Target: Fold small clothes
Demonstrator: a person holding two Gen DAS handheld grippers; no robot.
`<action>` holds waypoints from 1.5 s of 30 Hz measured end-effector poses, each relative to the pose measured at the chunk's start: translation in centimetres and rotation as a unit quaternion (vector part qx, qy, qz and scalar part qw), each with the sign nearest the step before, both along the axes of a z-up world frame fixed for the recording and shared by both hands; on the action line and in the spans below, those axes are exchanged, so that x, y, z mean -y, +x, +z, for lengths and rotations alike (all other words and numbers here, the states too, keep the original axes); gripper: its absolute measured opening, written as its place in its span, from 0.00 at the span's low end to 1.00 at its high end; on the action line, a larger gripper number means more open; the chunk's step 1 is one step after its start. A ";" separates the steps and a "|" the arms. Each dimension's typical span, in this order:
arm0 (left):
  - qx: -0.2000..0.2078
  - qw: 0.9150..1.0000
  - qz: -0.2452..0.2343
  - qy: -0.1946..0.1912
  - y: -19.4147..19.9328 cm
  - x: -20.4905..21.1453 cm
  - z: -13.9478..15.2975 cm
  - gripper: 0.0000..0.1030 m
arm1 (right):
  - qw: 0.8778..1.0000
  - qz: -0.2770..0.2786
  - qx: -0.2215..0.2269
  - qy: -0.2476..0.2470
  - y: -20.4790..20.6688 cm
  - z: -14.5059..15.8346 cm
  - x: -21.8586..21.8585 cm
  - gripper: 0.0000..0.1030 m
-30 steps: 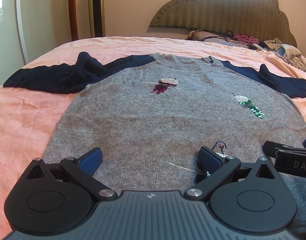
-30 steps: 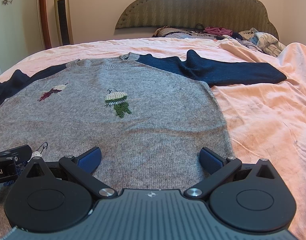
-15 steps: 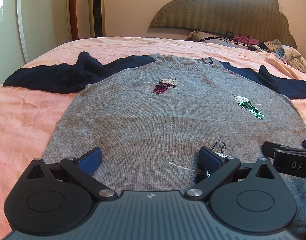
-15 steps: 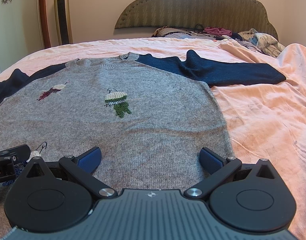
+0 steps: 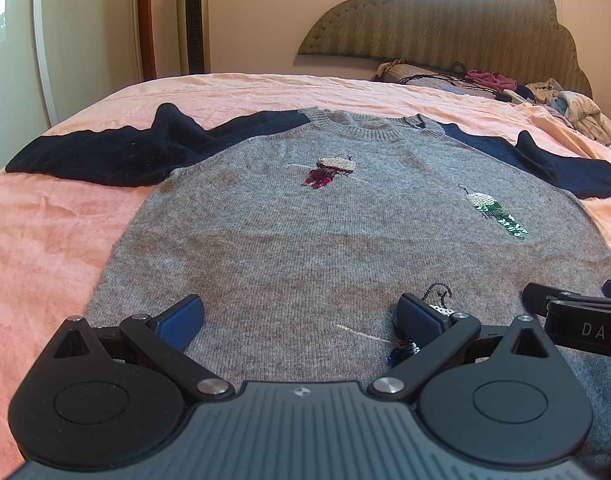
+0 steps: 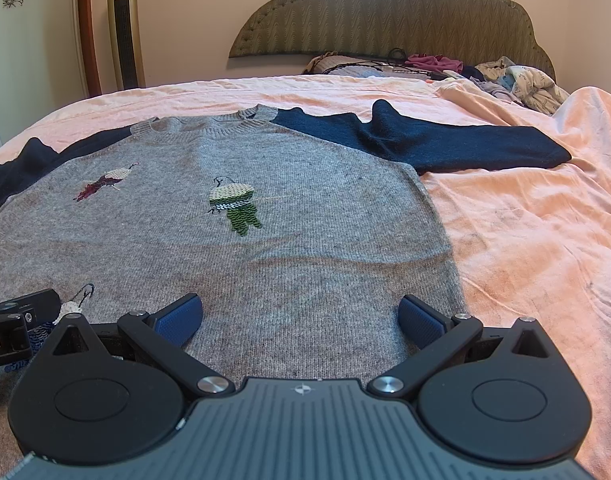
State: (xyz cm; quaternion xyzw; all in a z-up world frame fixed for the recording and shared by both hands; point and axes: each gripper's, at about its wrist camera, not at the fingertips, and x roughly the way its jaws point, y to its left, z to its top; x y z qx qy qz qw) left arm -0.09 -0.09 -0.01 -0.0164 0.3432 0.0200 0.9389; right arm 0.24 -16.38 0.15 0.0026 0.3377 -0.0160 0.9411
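Note:
A grey knit sweater (image 5: 325, 240) (image 6: 265, 248) with navy sleeves lies flat, face up, on the pink bed, both sleeves spread out sideways. Sequin birds decorate its front: a red one (image 5: 329, 170), a green one (image 6: 235, 208). My left gripper (image 5: 301, 316) hovers open over the sweater's lower left part, near the hem. My right gripper (image 6: 299, 316) hangs open above the lower right part, its right finger close to the side seam. Nothing sits between either pair of fingers. The right gripper's body (image 5: 577, 320) shows at the left wrist view's right edge.
The pink bedspread (image 6: 525, 240) stretches wide to the right and to the left (image 5: 45, 240) of the sweater. A heap of loose clothes (image 6: 517, 84) lies by the padded headboard (image 6: 385, 20). A tower fan (image 6: 123, 28) stands beyond the bed's far left corner.
Both views have shifted only very slightly; the grippers stay open above the hem and the sweater has not moved.

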 end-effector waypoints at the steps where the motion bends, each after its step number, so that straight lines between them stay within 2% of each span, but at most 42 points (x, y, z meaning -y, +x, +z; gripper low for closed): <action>1: 0.000 1.000 0.000 0.000 0.0 0.0 0.0 1.00 | 1.000 0.000 0.000 0.000 0.0 0.0 0.0 1.00; 26: 0.001 1.000 0.001 -0.001 0.0 0.1 0.0 1.00 | 1.000 0.001 -0.001 0.000 0.0 0.0 0.0 1.00; 28: 0.001 1.000 0.000 -0.001 0.0 0.1 0.0 1.00 | 0.999 0.029 -0.002 0.014 -0.2 0.7 0.9 1.00; 29: 0.002 1.000 0.000 -0.003 -0.1 0.2 0.0 1.00 | 0.998 0.048 0.008 0.046 -0.3 1.5 1.9 1.00; 31: 0.003 1.000 0.001 -0.005 -0.2 0.2 0.1 1.00 | 0.987 0.063 0.063 0.134 -0.4 3.9 5.6 1.00; 33: 0.003 1.000 0.001 -0.007 -0.2 0.3 0.2 1.00 | 0.971 0.038 0.116 0.204 0.3 6.2 10.7 1.00; 35: 0.004 1.000 0.001 -0.008 -0.3 0.4 0.2 1.00 | 0.960 0.002 0.125 0.252 2.8 7.8 16.4 1.00; 38: 0.004 1.000 0.000 -0.010 -0.2 0.4 0.2 1.00 | 0.926 -0.098 0.122 0.344 7.3 7.4 26.2 1.00; 40: 0.005 1.000 0.000 -0.013 -0.3 0.2 0.2 1.00 | 0.911 -0.168 0.122 0.355 9.7 6.3 31.6 0.94; 42: 0.006 1.000 0.000 -0.016 -0.3 0.1 0.2 1.00 | 0.902 -0.235 0.105 0.347 11.9 4.5 35.3 0.76; 45: 0.005 1.000 0.000 -0.017 -0.2 0.1 0.2 1.00 | 0.889 -0.270 0.070 0.363 14.7 1.3 38.4 0.74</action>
